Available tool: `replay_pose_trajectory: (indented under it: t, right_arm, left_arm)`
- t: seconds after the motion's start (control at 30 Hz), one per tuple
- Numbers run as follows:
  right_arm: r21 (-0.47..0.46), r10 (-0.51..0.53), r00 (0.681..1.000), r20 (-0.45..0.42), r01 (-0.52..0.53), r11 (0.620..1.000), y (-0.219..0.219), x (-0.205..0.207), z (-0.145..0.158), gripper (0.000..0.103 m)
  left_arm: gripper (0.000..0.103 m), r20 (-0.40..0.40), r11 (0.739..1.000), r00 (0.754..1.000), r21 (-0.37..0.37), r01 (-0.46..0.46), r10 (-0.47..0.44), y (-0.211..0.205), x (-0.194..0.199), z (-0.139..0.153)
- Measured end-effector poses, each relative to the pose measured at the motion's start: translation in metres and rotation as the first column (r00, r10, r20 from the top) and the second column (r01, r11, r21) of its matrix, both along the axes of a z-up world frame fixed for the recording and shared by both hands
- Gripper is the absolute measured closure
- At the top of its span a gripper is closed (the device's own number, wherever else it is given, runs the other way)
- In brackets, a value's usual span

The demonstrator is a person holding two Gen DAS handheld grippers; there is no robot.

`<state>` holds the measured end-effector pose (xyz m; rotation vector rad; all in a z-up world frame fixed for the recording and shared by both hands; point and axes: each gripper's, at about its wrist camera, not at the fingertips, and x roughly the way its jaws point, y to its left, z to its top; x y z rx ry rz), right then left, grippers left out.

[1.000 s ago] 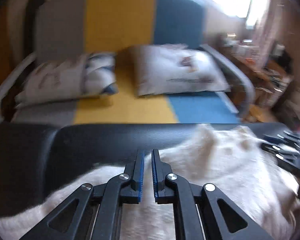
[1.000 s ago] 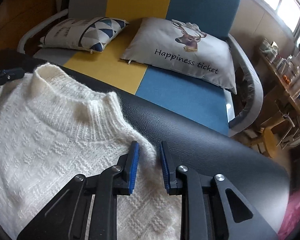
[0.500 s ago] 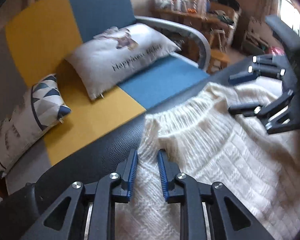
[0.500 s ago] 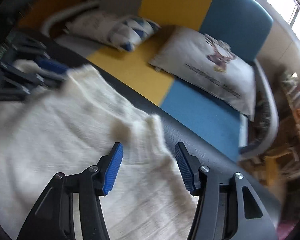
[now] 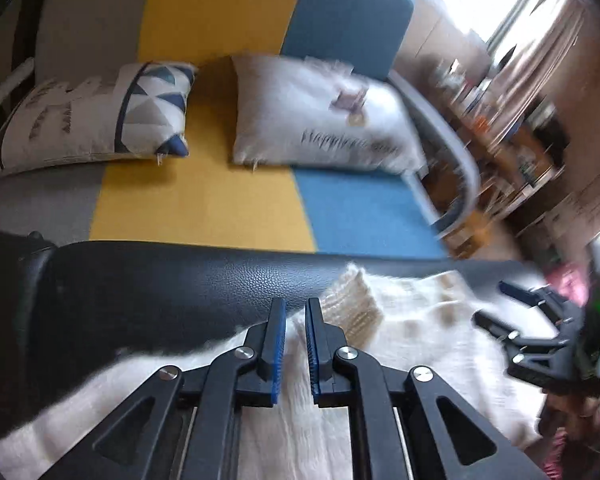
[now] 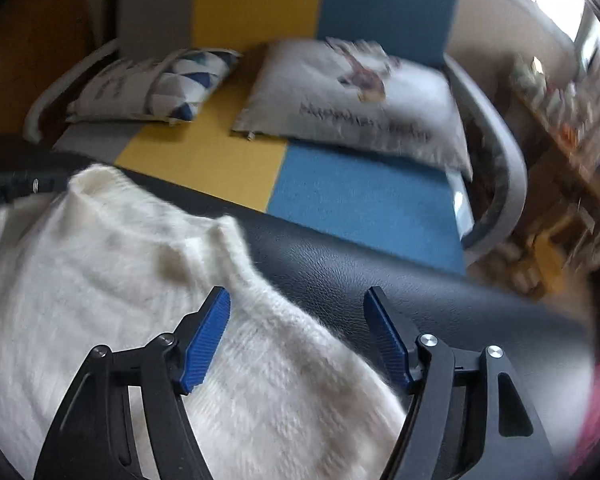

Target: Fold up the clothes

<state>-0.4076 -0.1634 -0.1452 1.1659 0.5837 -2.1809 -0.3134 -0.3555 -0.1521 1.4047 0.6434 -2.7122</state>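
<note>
Left gripper (image 5: 295,322): jaws just closing, narrow gap, sweater (image 6: 100,280) edge between pads; whether pinched, can't tell. Right gripper (image 6: 296,316): jaws just opening, wide, straddling sweater shoulder edge, pads clear. Sweater flat on black table (image 6: 380,280), collar toward sofa (image 6: 360,196). Two pillows (image 5: 312,120) on sofa.

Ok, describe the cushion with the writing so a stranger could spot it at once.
Look at the sofa striped grey, yellow and blue behind the black table. Two cushions lie on its seat; take the larger pale one over the blue stripe. It has cursive writing under a small picture, unlike the triangle-patterned cushion.
</note>
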Motion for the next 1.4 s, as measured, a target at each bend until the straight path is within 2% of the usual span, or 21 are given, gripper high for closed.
replay_pose_trajectory:
  t: [0.13, 0.2, 0.3, 0.37, 0.47, 0.53, 0.63, 0.67, 0.8, 0.87, 0.93, 1.0, 1.1, 1.17, 1.27, 1.3, 1.33, 1.4]
  right_arm:
    - [-0.014, 0.169, 0.985, -0.033, -0.17, 0.985, -0.004, 0.047, 0.043, 0.031]
    - [-0.029, 0.277, 0.961, -0.017, -0.277, 0.96, -0.011, 0.078, 0.057, 0.031]
    - [-0.023, 0.385, 0.923, 0.011, -0.385, 0.923, -0.029, 0.127, 0.061, 0.031]
    - [-0.01, 0.429, 0.902, 0.056, -0.429, 0.903, -0.046, 0.156, 0.052, 0.031]
    - [0.039, 0.435, 0.895, 0.1, -0.44, 0.897, -0.066, 0.182, 0.03, 0.031]
    - [0.07, 0.411, 0.903, 0.124, -0.421, 0.904, -0.073, 0.191, 0.014, 0.031]
    - [0.143, 0.361, 0.923, 0.135, -0.379, 0.914, -0.076, 0.195, -0.008, 0.031]
    - [0.184, 0.339, 0.933, 0.123, -0.357, 0.916, -0.074, 0.194, -0.017, 0.031]
    - [0.084, 0.259, 0.947, 0.193, -0.279, 0.957, -0.06, 0.18, -0.019, 0.031]
    - [0.061, 0.255, 0.95, 0.18, -0.269, 0.961, -0.057, 0.189, -0.008, 0.031]
    - [0.012, 0.28, 0.944, 0.174, -0.286, 0.958, -0.057, 0.203, 0.006, 0.031]
    - [-0.045, 0.335, 0.928, 0.161, -0.332, 0.942, -0.06, 0.232, 0.02, 0.03]
    - [-0.086, 0.387, 0.91, 0.149, -0.378, 0.922, -0.063, 0.264, 0.027, 0.029]
    - [-0.095, 0.405, 0.9, 0.161, -0.394, 0.914, -0.07, 0.282, 0.021, 0.029]
    - [-0.115, 0.409, 0.89, 0.201, -0.393, 0.912, -0.082, 0.302, 0.009, 0.029]
    - [-0.119, 0.407, 0.888, 0.212, -0.39, 0.913, -0.085, 0.306, 0.005, 0.029]
    - [-0.123, 0.405, 0.886, 0.223, -0.387, 0.914, -0.089, 0.31, 0.001, 0.029]
    - [-0.125, 0.399, 0.885, 0.24, -0.38, 0.917, -0.094, 0.316, -0.003, 0.029]
  left_arm:
    - [0.093, -0.024, 1.0, 1.0, -0.009, -0.019, 0.019, -0.03, 0.06, 0.025]
    - [0.093, -0.008, 0.999, 1.0, -0.015, -0.03, 0.029, -0.04, 0.096, 0.027]
    - [0.093, 0.003, 1.0, 1.0, -0.01, -0.016, 0.016, -0.045, 0.142, 0.022]
    - [0.093, -0.002, 1.0, 1.0, 0.0, 0.02, -0.02, -0.04, 0.168, 0.016]
    - [0.093, 0.049, 0.996, 0.996, -0.044, 0.077, -0.075, -0.018, 0.178, 0.002]
    - [0.092, 0.094, 0.99, 0.99, -0.079, 0.113, -0.106, -0.002, 0.182, -0.009]
    - [0.093, 0.142, 0.985, 0.987, -0.144, 0.093, -0.072, 0.001, 0.185, -0.025]
    - [0.094, 0.126, 0.99, 0.99, -0.118, 0.074, -0.059, -0.004, 0.187, -0.025]
    - [0.094, 0.101, 1.0, 0.995, -0.009, 0.015, -0.014, -0.024, 0.2, -0.018]
    - [0.093, 0.076, 0.997, 0.997, 0.064, -0.031, 0.026, -0.038, 0.22, -0.011]
    - [0.092, 0.052, 0.986, 0.992, 0.12, -0.119, 0.114, -0.06, 0.254, -0.006]
    - [0.086, 0.054, 0.957, 0.967, 0.144, -0.253, 0.248, -0.097, 0.3, -0.004]
    - [0.081, 0.067, 0.879, 0.895, 0.171, -0.445, 0.441, -0.153, 0.369, -0.002]
    - [0.078, 0.098, 0.808, 0.825, 0.167, -0.565, 0.557, -0.196, 0.418, -0.005]
    - [0.077, 0.168, 0.691, 0.727, 0.231, -0.685, 0.665, -0.25, 0.474, -0.017]
    - [0.077, 0.185, 0.657, 0.703, 0.254, -0.709, 0.687, -0.263, 0.487, -0.021]
    - [0.077, 0.194, 0.63, 0.688, 0.287, -0.722, 0.7, -0.273, 0.496, -0.025]
    - [0.076, 0.2, 0.587, 0.679, 0.371, -0.719, 0.706, -0.285, 0.504, -0.034]
